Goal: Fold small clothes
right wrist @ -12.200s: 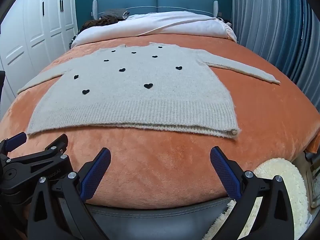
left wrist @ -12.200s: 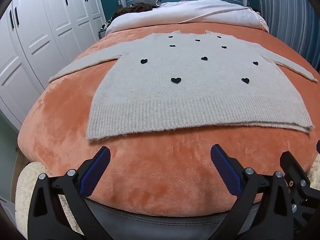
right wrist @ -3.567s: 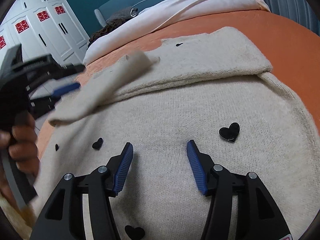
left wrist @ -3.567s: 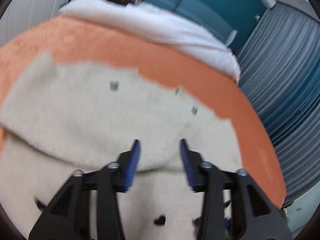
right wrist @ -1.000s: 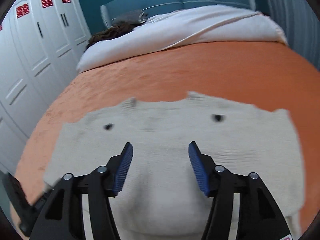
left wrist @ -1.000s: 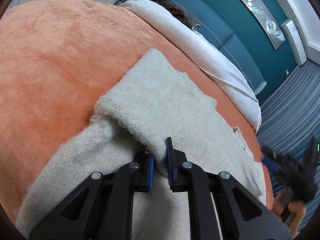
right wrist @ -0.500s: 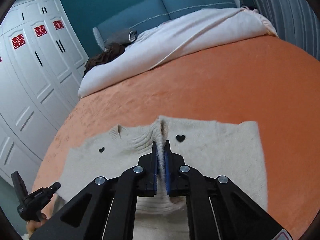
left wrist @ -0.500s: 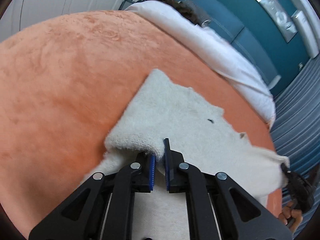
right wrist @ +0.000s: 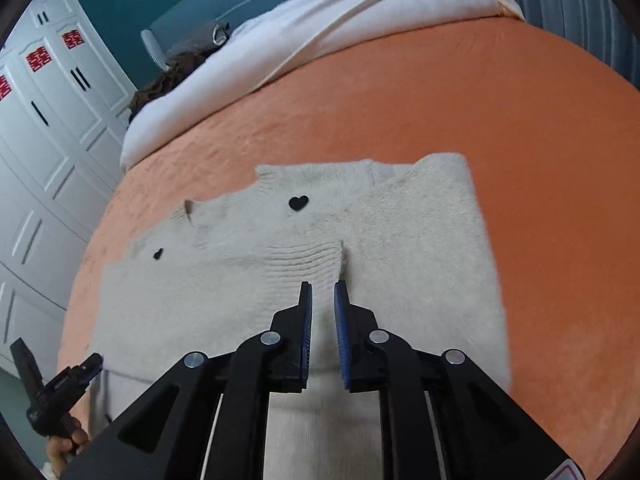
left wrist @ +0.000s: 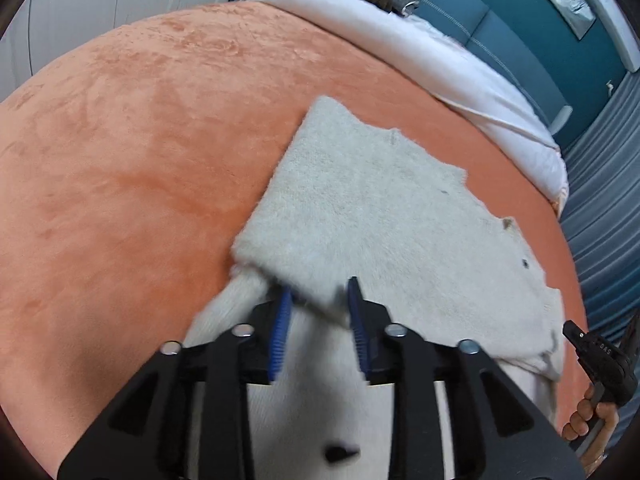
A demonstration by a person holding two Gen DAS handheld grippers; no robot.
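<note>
A beige knit sweater (left wrist: 384, 216) with small black hearts lies on the orange blanket (left wrist: 120, 160), both sleeves folded in across the chest. My left gripper (left wrist: 316, 312) is open, jaws either side of the folded sleeve's lower edge at the sweater's left side. In the right wrist view the sweater (right wrist: 280, 280) shows its neckline and a black heart (right wrist: 298, 202). My right gripper (right wrist: 322, 312) is slightly open just above the ribbed cuff (right wrist: 304, 258) in the middle of the sweater, holding nothing.
A white duvet (right wrist: 320, 40) and a teal headboard (right wrist: 224, 4) lie at the far end of the bed. White wardrobes (right wrist: 44, 128) stand to the left. Grey curtains (left wrist: 608, 240) hang to the right. The other hand-held gripper shows at the frame edge (left wrist: 600, 364).
Both grippers were shut on the sweater half a second ago. Both have now opened and let go; the sleeve and cuff lie flat on the sweater.
</note>
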